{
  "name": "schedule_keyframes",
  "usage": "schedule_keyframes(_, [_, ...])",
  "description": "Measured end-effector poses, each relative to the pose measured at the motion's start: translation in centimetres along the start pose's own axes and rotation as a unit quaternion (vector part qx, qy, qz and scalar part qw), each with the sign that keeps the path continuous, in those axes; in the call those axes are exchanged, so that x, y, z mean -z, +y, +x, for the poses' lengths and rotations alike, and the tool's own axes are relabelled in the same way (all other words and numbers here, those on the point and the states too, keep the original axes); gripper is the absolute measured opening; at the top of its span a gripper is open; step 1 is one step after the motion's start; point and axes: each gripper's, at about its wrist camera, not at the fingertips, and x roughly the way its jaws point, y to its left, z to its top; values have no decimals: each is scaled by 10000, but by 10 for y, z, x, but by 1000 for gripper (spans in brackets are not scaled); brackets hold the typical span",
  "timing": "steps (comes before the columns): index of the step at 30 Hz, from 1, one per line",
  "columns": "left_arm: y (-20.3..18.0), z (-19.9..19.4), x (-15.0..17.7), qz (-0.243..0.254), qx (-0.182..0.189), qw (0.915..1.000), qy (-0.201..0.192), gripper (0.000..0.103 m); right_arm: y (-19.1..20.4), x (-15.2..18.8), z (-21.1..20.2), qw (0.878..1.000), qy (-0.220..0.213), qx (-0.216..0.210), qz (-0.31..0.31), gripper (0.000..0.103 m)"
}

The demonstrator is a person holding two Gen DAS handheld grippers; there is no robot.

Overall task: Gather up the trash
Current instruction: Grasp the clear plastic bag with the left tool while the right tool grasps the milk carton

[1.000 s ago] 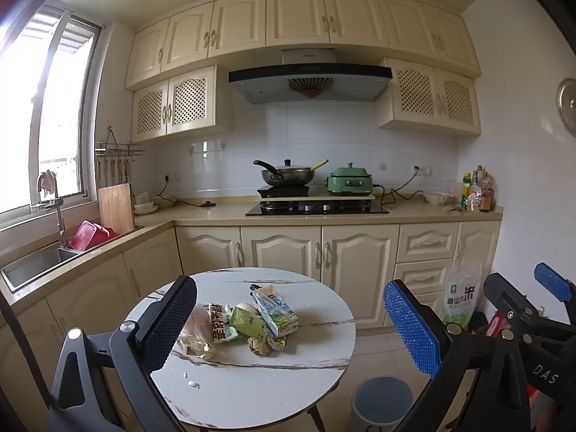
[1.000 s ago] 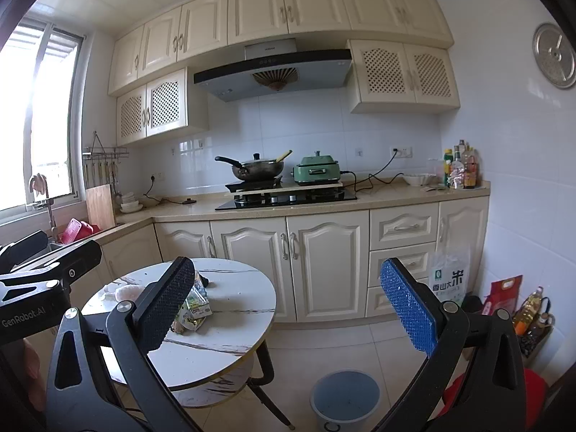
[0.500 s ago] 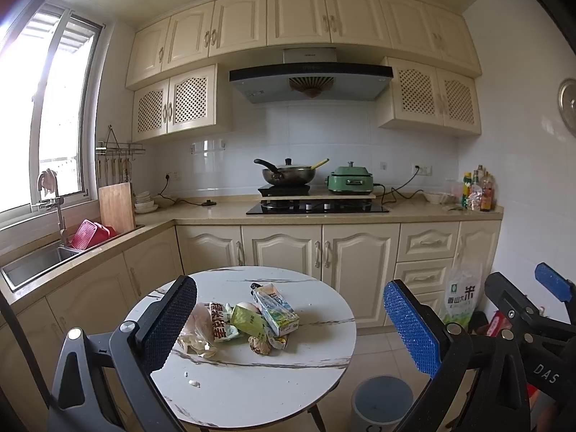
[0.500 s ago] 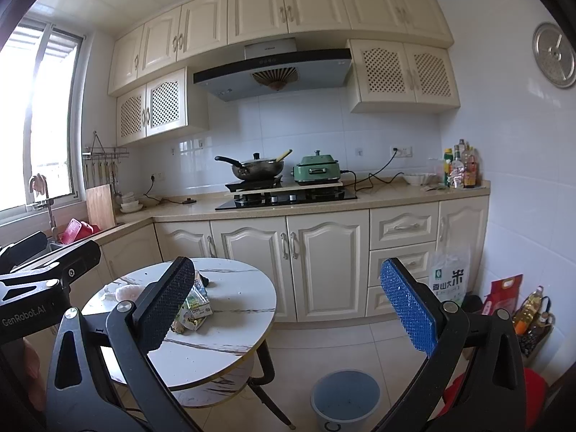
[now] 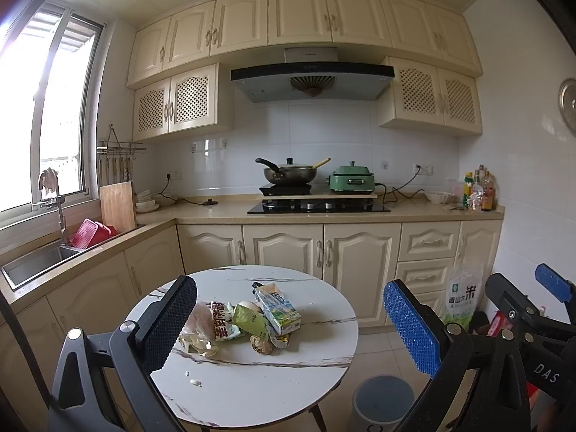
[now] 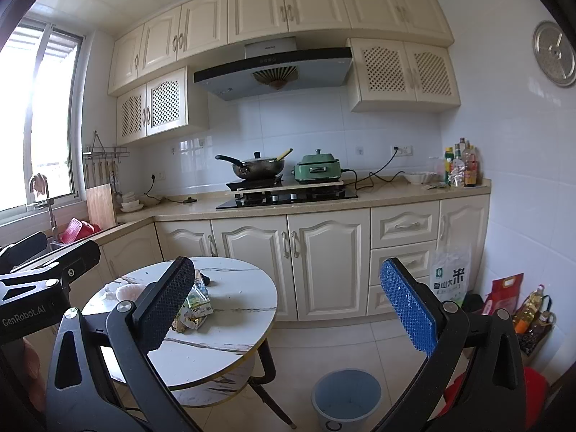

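Note:
A heap of trash lies on the round white marble table [image 5: 252, 388]: a green drink carton [image 5: 279, 309], a snack wrapper [image 5: 221, 324], a green packet [image 5: 248, 320], a clear plastic bag [image 5: 198, 327] and a brown lump [image 5: 261, 343]. A grey-blue bin [image 6: 346, 397] stands on the floor right of the table. My left gripper [image 5: 289, 327] hovers open above the table's near side, empty. My right gripper [image 6: 288, 309] is open too, over the floor between table [image 6: 230, 327] and bin, holding nothing. The trash heap [image 6: 194, 309] is partly hidden behind its left finger.
Cream cabinets and a counter with hob, wok [image 5: 289, 174] and green cooker [image 5: 352, 180] run along the back. A sink [image 5: 32, 262] is at the left. A rice bag [image 6: 450, 277], red bags and oil bottles [image 6: 529, 309] stand by the right wall. Crumbs [image 5: 194, 381] dot the table.

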Motion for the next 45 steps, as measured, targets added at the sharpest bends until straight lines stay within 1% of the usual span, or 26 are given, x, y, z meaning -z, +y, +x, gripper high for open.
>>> schedule_keyframes(6, [6, 7, 3, -10, -9, 10000, 60, 102, 1, 2, 4, 10000, 30, -15, -8, 103])
schedule_keyframes(10, [18, 18, 5, 36, -30, 9999, 163, 102, 1, 4, 16, 9999, 121, -34, -33, 103])
schedule_keyframes(13, [46, 36, 9, -70, -301, 9990, 310, 102, 1, 8, 34, 9995, 279, -91, -68, 103])
schedule_keyframes(16, [81, 60, 15, -305, -595, 9958, 620, 102, 5, 14, 58, 9985, 495, -135, -196, 103])
schedule_keyframes(17, [97, 69, 20, -381, -725, 9938, 752, 102, 8, 17, 69, 9978, 580, -198, -249, 103])
schedule_keyframes(19, [115, 81, 25, -452, -922, 9903, 932, 102, 14, 22, 86, 9967, 702, -264, -304, 103])
schedule_keyframes(22, [141, 102, 32, -592, -1143, 9837, 1258, 102, 25, 30, 117, 9937, 914, -524, -391, 103])
schedule_keyframes(26, [157, 133, 32, -832, -1124, 9768, 1619, 102, 53, 43, 171, 9843, 1277, -1072, -574, 103])
schedule_keyframes(27, [160, 141, 32, -834, -1133, 9756, 1683, 102, 66, 48, 191, 9786, 1463, -1267, -692, 103])
schedule_keyframes(29, [166, 158, 35, -772, -1116, 9733, 1852, 102, 84, 59, 218, 9703, 1662, -1561, -803, 103])
schedule_keyframes(30, [168, 166, 35, -776, -1079, 9722, 1926, 102, 97, 66, 238, 9637, 1857, -1699, -892, 103])
schedule_keyframes(33, [177, 190, 39, -750, -932, 9677, 2218, 102, 119, 84, 275, 9494, 2183, -2068, -904, 103])
schedule_keyframes(34, [181, 200, 39, -765, -918, 9659, 2296, 102, 128, 90, 292, 9433, 2380, -2145, -871, 103])
schedule_keyframes(35, [182, 209, 38, -746, -888, 9646, 2368, 102, 134, 94, 302, 9392, 2481, -2201, -891, 101])
schedule_keyframes(37, [184, 230, 35, -688, -788, 9635, 2464, 102, 144, 100, 317, 9360, 2563, -2193, -1001, 99])
schedule_keyframes(38, [186, 241, 35, -650, -758, 9615, 2562, 102, 149, 104, 326, 9342, 2636, -2170, -1037, 100])
schedule_keyframes(40, [187, 265, 33, -542, -702, 9572, 2754, 102, 155, 110, 338, 9277, 2751, -2295, -1047, 99])
schedule_keyframes(41, [189, 276, 32, -512, -706, 9571, 2762, 102, 158, 113, 345, 9253, 2819, -2308, -1055, 98])
schedule_keyframes(43, [192, 295, 26, -450, -752, 9581, 2725, 102, 160, 115, 355, 9201, 2915, -2404, -1027, 86])
schedule_keyframes(44, [195, 305, 23, -414, -759, 9581, 2729, 102, 160, 116, 359, 9177, 2956, -2468, -978, 75])
schedule_keyframes(45, [196, 316, 22, -403, -789, 9573, 2753, 102, 160, 117, 362, 9161, 2975, -2517, -943, 68])
